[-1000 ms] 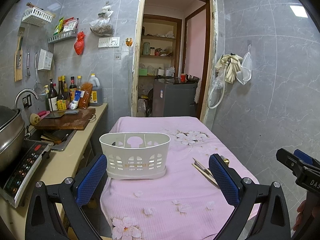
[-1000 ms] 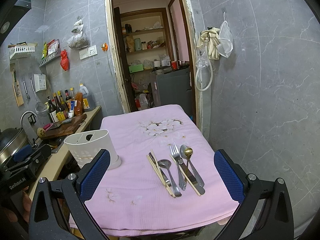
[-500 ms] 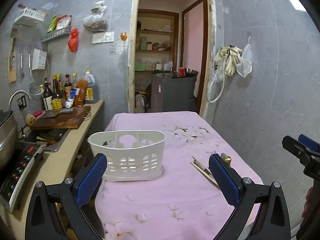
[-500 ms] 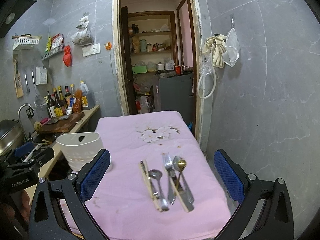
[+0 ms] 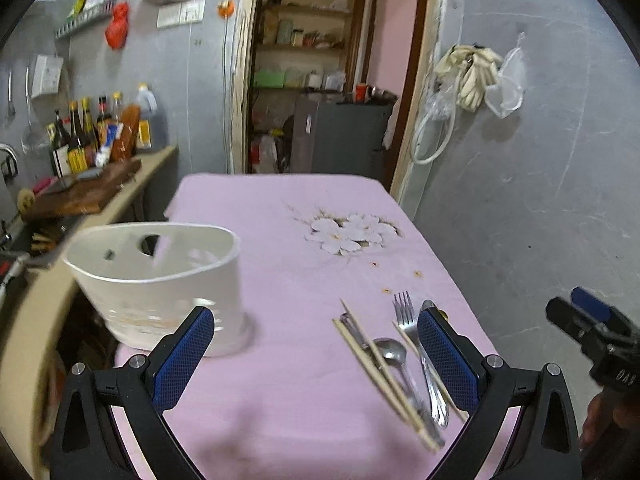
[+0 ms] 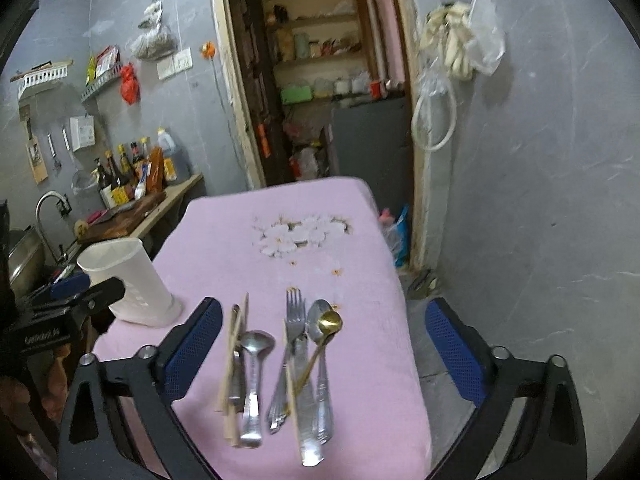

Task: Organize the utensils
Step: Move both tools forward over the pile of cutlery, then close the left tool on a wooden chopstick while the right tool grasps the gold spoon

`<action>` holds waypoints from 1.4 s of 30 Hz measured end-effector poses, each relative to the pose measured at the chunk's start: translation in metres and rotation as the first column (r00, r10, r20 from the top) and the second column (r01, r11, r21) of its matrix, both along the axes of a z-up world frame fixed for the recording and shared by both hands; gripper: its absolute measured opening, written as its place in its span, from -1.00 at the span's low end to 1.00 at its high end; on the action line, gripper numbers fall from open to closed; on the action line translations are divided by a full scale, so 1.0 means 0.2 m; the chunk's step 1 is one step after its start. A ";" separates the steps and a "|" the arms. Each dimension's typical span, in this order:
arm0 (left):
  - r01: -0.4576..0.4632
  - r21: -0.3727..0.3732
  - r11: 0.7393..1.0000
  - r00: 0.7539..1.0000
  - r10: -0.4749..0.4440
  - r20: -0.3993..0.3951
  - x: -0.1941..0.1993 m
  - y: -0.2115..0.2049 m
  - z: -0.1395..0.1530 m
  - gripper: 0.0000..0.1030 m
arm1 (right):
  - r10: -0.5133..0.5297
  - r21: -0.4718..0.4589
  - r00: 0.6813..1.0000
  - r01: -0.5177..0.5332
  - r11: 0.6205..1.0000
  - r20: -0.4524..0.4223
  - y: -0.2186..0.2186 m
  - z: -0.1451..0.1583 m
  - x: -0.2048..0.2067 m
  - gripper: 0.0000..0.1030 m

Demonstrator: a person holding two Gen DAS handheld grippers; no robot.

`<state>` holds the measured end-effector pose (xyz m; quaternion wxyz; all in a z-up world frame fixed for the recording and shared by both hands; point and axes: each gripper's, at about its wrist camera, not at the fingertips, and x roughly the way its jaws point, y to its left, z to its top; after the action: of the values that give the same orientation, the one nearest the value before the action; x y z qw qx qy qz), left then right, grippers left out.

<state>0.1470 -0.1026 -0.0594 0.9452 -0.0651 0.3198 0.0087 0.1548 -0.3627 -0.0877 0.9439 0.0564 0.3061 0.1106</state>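
A white plastic utensil holder stands on the left of the pink tablecloth; it also shows in the right wrist view. Loose utensils lie at the near right: chopsticks, a steel spoon, a fork, a gold spoon and a knife. My left gripper is open and empty, between the holder and the utensils. My right gripper is open and empty, above the utensils.
A counter with a wooden board and bottles runs along the left. A grey tiled wall is close on the right. A doorway to a pantry lies behind the table.
Both grippers have moved forward and down toward the table. The left view has swung right, bringing the utensils into sight. The right gripper has come closer over the utensils.
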 end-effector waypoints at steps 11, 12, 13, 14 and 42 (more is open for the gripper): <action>-0.031 -0.008 1.000 0.991 0.029 -0.127 0.29 -0.21 -0.34 0.42 | 0.172 0.065 0.975 -0.164 0.984 -0.138 0.04 -0.49 0.41 -0.03; -0.029 -0.010 1.000 0.990 0.027 -0.139 0.30 -0.22 -0.36 0.34 | 0.178 0.068 0.973 -0.170 0.983 -0.144 0.05 -0.51 0.42 -0.05; -0.026 -0.012 1.000 0.988 0.024 -0.151 0.31 -0.22 -0.37 0.26 | 0.188 0.073 0.970 -0.178 0.981 -0.153 0.07 -0.53 0.45 -0.07; -0.021 -0.017 1.000 0.987 0.018 -0.162 0.32 -0.23 -0.38 0.23 | 0.193 0.076 0.968 -0.183 0.980 -0.159 0.07 -0.55 0.46 -0.08; 0.016 -0.072 0.997 0.929 -0.041 -0.367 0.54 -0.29 -0.50 -0.63 | 0.323 0.086 0.917 -0.311 0.946 -0.234 0.11 -0.65 0.58 -0.65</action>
<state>0.2552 -0.1597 -0.1586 0.8657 -0.0896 0.4924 -0.0037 0.2700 -0.3413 -0.2173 0.8667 0.0416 0.4228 0.2613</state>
